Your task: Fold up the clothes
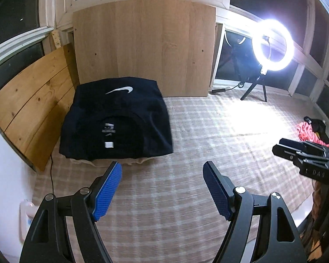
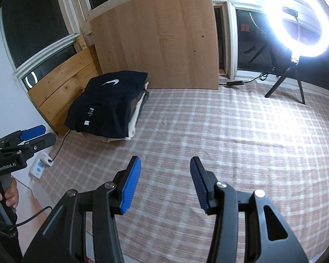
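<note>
Black folded T-shirt (image 1: 117,118) tops a stack of pale clothes (image 2: 136,118) on the checked mat (image 1: 208,144). Left hand-held gripper (image 1: 162,188) gapes wide, empty. Right hand-held gripper (image 2: 165,183) stands part open, holding nothing.

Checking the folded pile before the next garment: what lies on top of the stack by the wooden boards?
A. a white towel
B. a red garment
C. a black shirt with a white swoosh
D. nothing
C: the black shirt with its white swoosh tops the stack, pale folded clothes beneath.
</note>
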### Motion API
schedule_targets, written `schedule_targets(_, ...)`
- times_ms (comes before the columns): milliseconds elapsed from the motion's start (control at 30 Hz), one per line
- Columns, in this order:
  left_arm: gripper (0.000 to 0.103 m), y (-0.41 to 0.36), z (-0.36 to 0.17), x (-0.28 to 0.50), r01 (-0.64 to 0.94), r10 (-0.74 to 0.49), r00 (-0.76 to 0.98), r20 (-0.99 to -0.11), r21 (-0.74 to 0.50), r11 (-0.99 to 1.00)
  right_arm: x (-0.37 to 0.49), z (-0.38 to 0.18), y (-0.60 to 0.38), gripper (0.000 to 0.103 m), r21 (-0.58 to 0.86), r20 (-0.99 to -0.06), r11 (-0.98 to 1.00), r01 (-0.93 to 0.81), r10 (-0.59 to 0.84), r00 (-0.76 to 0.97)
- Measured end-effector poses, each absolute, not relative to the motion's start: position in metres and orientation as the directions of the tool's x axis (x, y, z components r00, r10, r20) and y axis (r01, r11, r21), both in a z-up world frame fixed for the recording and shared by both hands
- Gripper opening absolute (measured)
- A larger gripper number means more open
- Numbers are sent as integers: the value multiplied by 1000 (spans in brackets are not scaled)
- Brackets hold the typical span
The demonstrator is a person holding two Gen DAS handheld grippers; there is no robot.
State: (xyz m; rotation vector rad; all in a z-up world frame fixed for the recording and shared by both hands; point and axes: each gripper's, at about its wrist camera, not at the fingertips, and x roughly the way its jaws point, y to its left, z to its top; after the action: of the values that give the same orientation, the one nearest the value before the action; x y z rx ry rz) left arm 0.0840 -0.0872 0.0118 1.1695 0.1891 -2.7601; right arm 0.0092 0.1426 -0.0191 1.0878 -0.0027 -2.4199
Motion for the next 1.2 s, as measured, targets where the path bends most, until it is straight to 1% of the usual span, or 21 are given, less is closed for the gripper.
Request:
schedule_targets(67,76,-73,14,82,185,-85,-689,-720,-61,-981,7,-17,160,46,196,-701,-882,429,-431,-567)
schedule_targets(233,76,-38,21,80,232,-155,-684,-713,-11,-973,0,-15,198,46,206,-701,-879,431,-440,-561)
schedule_targets(400,76,-15,27,85,270,-156,-703,-694,-56,-961,-5,-15,221,47,201,-704,-862,466,-458,-543)
schedule_targets(667,76,8,28,96,392,-249,-684,-686,-57,-918,-7,-16,234,47,181,-704,-819,545,-495,-510)
schedule_targets(967,77,32,23,100,428,-309,-644,-700,6,-904,-2,-23,247,47,181,-706,-796,577,-513,-487)
schedule_targets(1200,77,42,20,99,419,-293,-643,-708,-5,-908,0,-22,258,47,168,-699,-801,575,-508,-503)
